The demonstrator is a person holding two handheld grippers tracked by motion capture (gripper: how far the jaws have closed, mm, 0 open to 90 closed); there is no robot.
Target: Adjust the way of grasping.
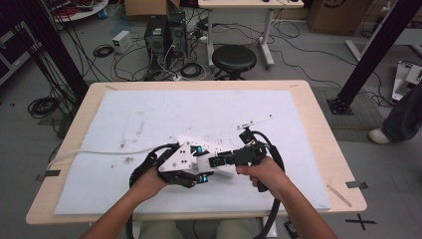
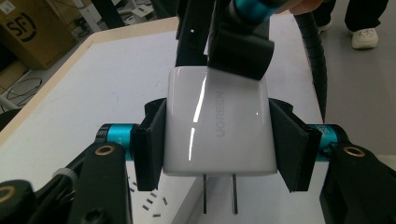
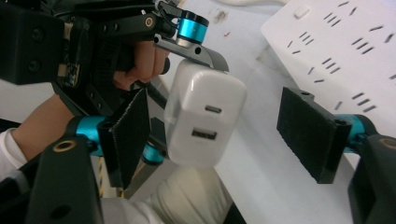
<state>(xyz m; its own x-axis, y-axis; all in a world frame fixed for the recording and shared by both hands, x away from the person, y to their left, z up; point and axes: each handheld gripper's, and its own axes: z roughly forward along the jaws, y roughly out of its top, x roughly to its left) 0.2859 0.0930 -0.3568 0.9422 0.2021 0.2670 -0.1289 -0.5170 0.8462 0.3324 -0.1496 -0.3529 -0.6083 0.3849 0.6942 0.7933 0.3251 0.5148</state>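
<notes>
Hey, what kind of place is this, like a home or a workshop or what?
Probably a robotics or electronics lab: computer towers with tangled cables sit on the floor behind the table, and cardboard boxes stand by a black metal frame.

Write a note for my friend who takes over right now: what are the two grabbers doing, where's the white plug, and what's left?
Left gripper: shut on the white charger, prongs pointing down over the power strip.
Right gripper: open, its pads either side of the charger's port end, not pressing.
Done: charger picked up and held above the strip.
Left, probably: right gripper takes or steadies it, then the prongs go into a socket.
</notes>
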